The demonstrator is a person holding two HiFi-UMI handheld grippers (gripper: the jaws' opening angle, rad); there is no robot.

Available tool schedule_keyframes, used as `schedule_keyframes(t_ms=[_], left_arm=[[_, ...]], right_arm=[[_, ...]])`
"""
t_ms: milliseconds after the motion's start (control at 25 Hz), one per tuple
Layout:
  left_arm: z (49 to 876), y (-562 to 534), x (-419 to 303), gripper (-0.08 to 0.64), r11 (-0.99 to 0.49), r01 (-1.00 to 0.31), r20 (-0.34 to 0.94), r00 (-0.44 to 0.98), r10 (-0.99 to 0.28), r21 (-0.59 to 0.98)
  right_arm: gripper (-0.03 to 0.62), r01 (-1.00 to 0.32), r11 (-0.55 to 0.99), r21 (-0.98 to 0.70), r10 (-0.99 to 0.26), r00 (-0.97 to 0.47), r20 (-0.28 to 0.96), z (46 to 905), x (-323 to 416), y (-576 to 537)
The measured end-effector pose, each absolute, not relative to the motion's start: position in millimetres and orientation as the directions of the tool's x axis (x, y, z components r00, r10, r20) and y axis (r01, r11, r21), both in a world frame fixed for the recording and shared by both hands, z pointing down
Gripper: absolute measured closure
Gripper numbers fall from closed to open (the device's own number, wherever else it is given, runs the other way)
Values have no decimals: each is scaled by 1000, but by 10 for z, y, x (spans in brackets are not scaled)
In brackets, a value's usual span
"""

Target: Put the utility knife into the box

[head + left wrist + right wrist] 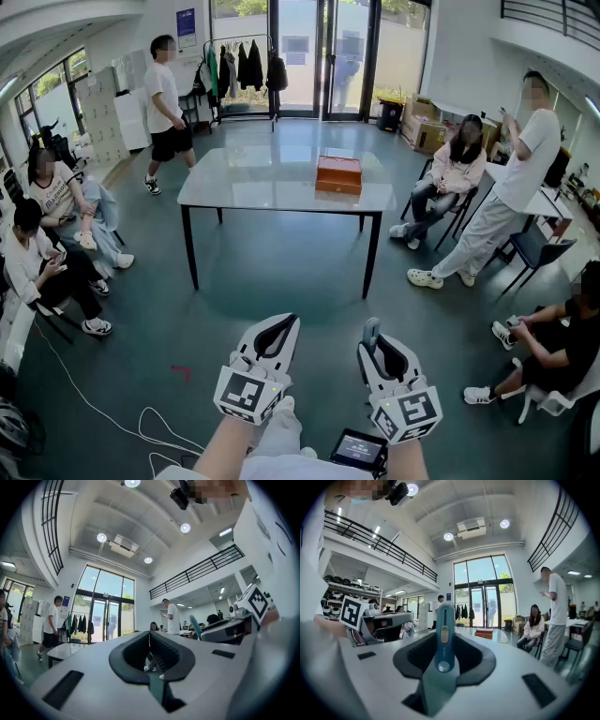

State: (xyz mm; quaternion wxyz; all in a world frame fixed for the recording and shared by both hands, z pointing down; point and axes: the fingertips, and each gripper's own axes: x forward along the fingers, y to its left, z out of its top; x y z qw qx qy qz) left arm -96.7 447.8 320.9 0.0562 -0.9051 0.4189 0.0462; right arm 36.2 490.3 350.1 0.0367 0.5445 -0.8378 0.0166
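Observation:
A blue utility knife [443, 634] stands upright between the jaws of my right gripper [444, 643], which is shut on it. In the head view the knife [371, 330] sticks out of the right gripper [377, 345] at the bottom right. My left gripper [279, 322] is beside it on the left, its jaws [149, 634] shut with nothing between them. Both grippers are held over the floor, well short of the table [253, 183]. An orange-brown box [338, 174] with its lid down sits on the table's right half, and shows small in the right gripper view [483, 632].
People sit on chairs at the left [47, 267] and right [450, 178]; one stands at the back left [166, 112] and one at the right [511, 187]. A white cable [112, 412] lies on the green floor. A small screen [359, 450] is by my arms.

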Motion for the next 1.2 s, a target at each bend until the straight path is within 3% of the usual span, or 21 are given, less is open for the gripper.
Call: schedule_keyframes(t_ms=[440, 1200], left_arm=[[3200, 4240, -711, 545, -666, -741, -159, 671, -725, -88], [3060, 2273, -749, 545, -682, -726, -188, 685, -704, -88]], right_arm=[[462, -927, 376, 22, -926, -374, 49, 3511, 586, 4699], [462, -922, 385, 28, -920, -382, 82, 3406, 450, 2692]])
